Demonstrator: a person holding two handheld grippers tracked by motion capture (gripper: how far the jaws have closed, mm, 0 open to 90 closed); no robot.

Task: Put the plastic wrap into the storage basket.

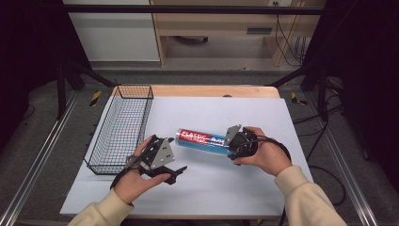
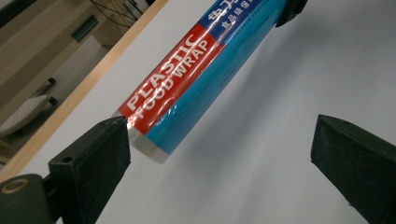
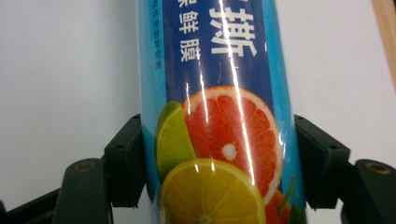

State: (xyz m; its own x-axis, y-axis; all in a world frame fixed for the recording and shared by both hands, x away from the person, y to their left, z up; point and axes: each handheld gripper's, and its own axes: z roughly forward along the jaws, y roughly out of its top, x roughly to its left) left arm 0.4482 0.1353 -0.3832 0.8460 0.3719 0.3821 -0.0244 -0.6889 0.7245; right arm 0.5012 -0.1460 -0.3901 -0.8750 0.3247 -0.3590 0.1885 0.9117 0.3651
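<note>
1. I have the right gripper [image 1: 234,141] clamped on the roll of plastic food wrap [image 1: 202,140]. In the right gripper view both black jaws press flat against the roll's [image 3: 219,121] sides, down at its fruit-printed end.

2. The roll sits near the middle of the white table [image 1: 226,113], and I judge it lifted clear of the surface, since the left gripper view shows a soft shadow under its free end [image 2: 187,74]. Its long axis runs left to right across the scene, tilted a little: the free end points left, the held end lies right.

3. My left gripper [image 1: 175,175] is on the near left, its jaws spread wide with nothing between them. In the left gripper view one jaw sits just beside the roll's free end without gripping it, and the other stands well apart.

4. The relation that matters: the wire basket [image 1: 123,127] lies to the left, beyond the roll's free end, with its own long side running near to far. That is roughly crosswise to the roll.

5. So I judge the next move needs the roll carried left and swung round to match the basket's length. The left hand [image 1: 136,181] is the one nearer the free end, so it can steady it.
</note>
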